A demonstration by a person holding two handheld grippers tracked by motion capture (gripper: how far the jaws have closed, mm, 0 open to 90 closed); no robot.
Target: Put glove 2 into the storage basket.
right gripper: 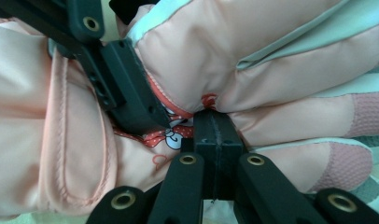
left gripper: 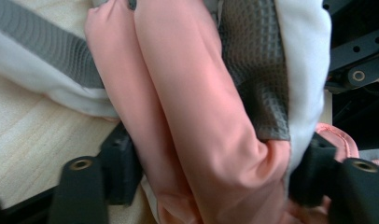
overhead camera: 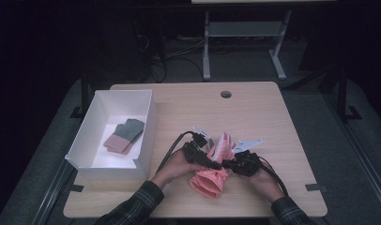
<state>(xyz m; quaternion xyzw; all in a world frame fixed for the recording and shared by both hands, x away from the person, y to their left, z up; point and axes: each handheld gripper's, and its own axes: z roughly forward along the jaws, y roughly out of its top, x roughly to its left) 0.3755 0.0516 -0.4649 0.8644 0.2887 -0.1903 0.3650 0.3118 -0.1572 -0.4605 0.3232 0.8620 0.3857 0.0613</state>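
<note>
A pink padded glove (overhead camera: pixel 211 180) with grey grip patches lies near the front middle of the wooden table (overhead camera: pixel 259 112), its fingers pointing away from me. My left gripper (overhead camera: pixel 213 164) comes in from the left. In the left gripper view its two black jaws press on either side of the glove (left gripper: pixel 197 116), one at each lower corner, around my left gripper (left gripper: pixel 218 175). My right gripper (overhead camera: pixel 229 167) comes in from the right. In the right gripper view the right gripper (right gripper: pixel 215 133) has its jaws together, pinching the glove's fabric (right gripper: pixel 281 60), with a left jaw beside it.
A white open box (overhead camera: pixel 146 136) stands at the table's left and holds a second, grey and pink glove (overhead camera: pixel 125 133). A round cable hole (overhead camera: pixel 225 94) sits near the far edge. Beyond the table is a dark floor with a desk frame (overhead camera: pixel 245 33).
</note>
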